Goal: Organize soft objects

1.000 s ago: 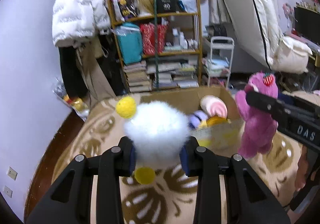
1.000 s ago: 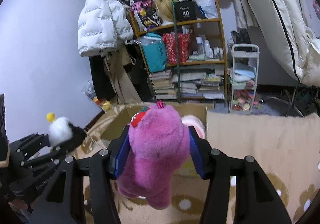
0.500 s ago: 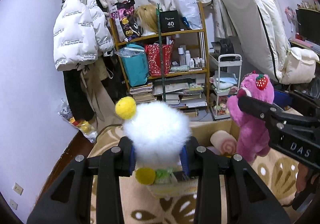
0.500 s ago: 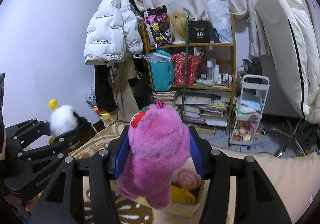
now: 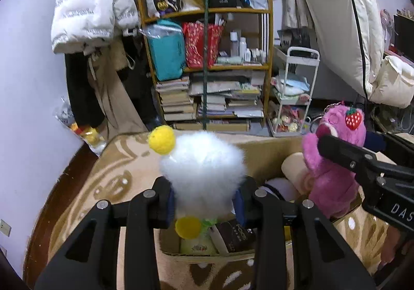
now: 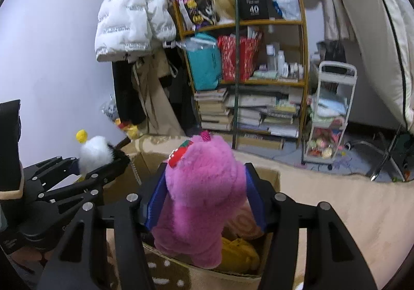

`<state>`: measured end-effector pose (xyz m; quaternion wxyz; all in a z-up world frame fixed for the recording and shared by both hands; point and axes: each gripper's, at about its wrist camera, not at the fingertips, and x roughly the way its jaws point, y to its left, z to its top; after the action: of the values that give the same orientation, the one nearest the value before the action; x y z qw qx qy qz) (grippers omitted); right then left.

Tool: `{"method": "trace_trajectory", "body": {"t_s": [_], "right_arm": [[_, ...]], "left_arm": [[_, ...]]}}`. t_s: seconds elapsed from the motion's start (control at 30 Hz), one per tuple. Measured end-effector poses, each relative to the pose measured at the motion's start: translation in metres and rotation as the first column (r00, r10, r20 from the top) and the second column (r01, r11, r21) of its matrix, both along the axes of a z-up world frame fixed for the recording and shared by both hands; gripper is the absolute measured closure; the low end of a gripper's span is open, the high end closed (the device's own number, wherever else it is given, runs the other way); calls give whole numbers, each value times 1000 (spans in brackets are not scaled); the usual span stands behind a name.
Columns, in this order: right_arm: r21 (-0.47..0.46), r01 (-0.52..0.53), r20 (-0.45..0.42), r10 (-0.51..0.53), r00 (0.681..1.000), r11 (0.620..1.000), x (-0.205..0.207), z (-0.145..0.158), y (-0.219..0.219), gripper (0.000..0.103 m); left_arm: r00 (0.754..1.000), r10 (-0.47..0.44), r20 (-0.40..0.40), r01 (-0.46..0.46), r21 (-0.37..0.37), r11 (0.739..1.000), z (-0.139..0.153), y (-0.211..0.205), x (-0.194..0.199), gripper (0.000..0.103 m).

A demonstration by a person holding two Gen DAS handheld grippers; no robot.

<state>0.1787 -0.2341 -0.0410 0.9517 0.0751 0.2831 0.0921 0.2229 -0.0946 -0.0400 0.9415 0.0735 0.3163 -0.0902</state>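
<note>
The left hand-held gripper (image 5: 205, 199) is clamped on a fluffy white toy (image 5: 203, 168) with yellow pompoms, above the near end of the open cardboard box (image 5: 261, 147) on the patterned carpet (image 5: 113, 173). To its right, the right hand-held gripper (image 6: 205, 203) has its jaws opening around a pink plush bear (image 6: 204, 194), which hangs over the box.

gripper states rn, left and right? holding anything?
Left gripper: shut on the white fluffy toy.
Right gripper: jaws opening, pink plush bear between them, above the cardboard box.
</note>
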Motion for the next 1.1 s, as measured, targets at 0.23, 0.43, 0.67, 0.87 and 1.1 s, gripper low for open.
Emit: {"method": "trace_trajectory", "body": {"t_s": [0.23, 0.43, 0.67, 0.87, 1.1], "right_arm": [[25, -4, -50, 5, 999, 1000, 5, -12, -6, 40], [42, 13, -44, -11, 999, 999, -3, -4, -11, 23], [75, 29, -29, -27, 999, 997, -27, 13, -16, 10], [-11, 34, 24, -33, 999, 999, -59, 35, -9, 0], [-45, 62, 50, -60, 997, 997, -96, 58, -6, 0]], "left_arm": [[999, 11, -46, -10, 19, 1000, -12, -2, 3, 60], [1000, 26, -5, -26, 50, 998, -2, -1, -12, 42], [999, 47, 4, -47, 24, 999, 15, 12, -32, 19], [997, 71, 22, -72, 22, 997, 35, 25, -60, 14], [995, 70, 74, -72, 19, 997, 60, 39, -101, 7]]}}
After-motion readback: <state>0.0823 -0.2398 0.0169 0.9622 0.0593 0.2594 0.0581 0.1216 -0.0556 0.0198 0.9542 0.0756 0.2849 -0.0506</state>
